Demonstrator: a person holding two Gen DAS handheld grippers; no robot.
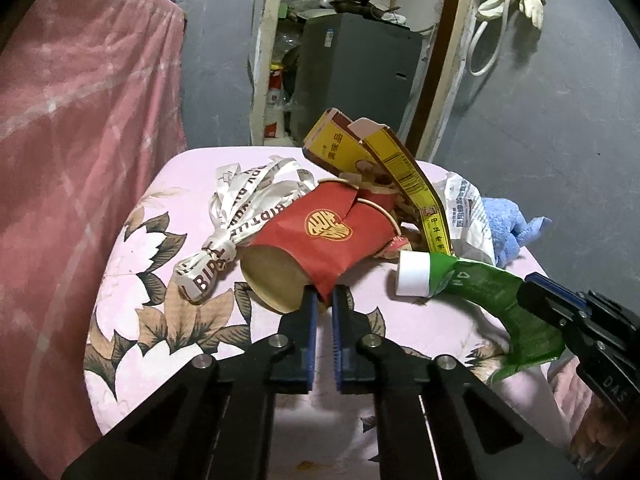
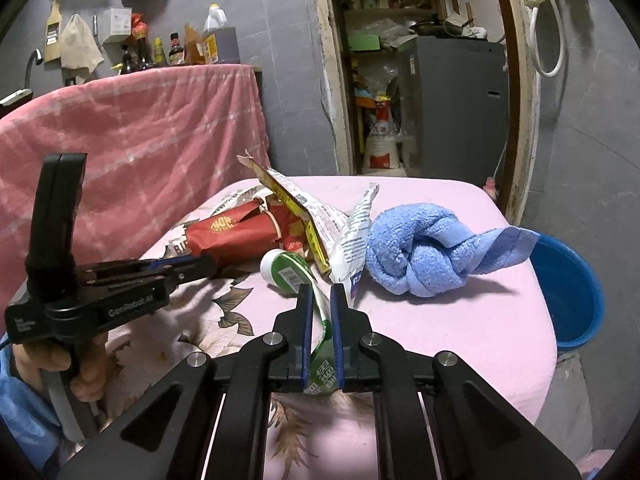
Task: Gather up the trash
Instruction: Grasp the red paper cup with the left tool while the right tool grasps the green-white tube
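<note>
A pink floral cloth (image 1: 132,264) covers the table, with the trash heaped around its centre. A knotted blue towel (image 2: 424,248) lies at 3 o'clock of the heap. The red paper bag (image 1: 324,236), lying at 12 o'clock from the left gripper (image 1: 325,294), is pinched by its edge. The right gripper (image 2: 322,292) is clamped on the flattened green tube (image 2: 320,320), white cap pointing away.
</note>
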